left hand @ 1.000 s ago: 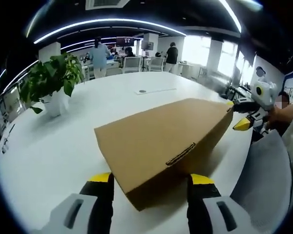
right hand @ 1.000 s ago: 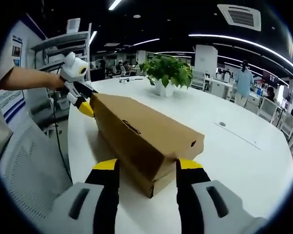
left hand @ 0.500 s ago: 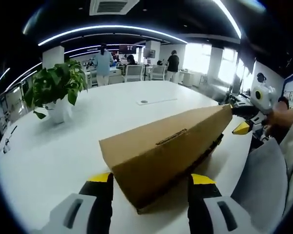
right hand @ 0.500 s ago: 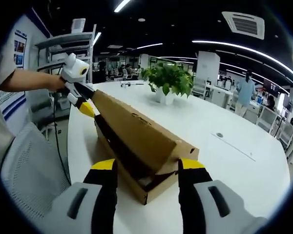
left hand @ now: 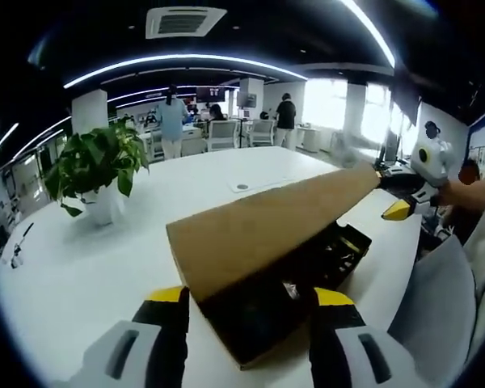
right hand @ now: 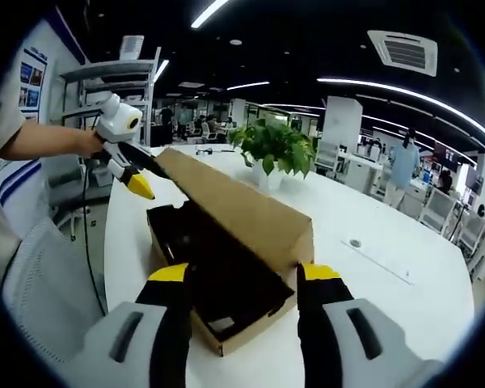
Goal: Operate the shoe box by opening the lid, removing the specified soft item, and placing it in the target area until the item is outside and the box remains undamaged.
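Observation:
A brown cardboard shoe box lies lengthwise on the white table (left hand: 81,267), its lid (left hand: 267,222) tilted up on one long side. The dark inside (left hand: 307,271) holds black contents that I cannot make out. My left gripper (left hand: 249,297) is open, its yellow-tipped jaws flanking the near end of the lid. At the far end my right gripper (left hand: 400,202) meets the lid's corner. In the right gripper view the lid (right hand: 242,210) slopes over the box base (right hand: 226,339) and its black contents (right hand: 218,279). My right gripper (right hand: 244,275) is open astride that end, and the left gripper (right hand: 133,174) touches the far corner.
A potted green plant (left hand: 97,162) (right hand: 275,145) stands on the table beyond the box. A grey mesh chair (left hand: 436,299) (right hand: 40,299) sits at the table's edge beside the person's arm. Several people and desks fill the office behind.
The lid has swung up from almost shut to widely raised, and the dark interior now shows. Both grippers rose with the lid's ends.

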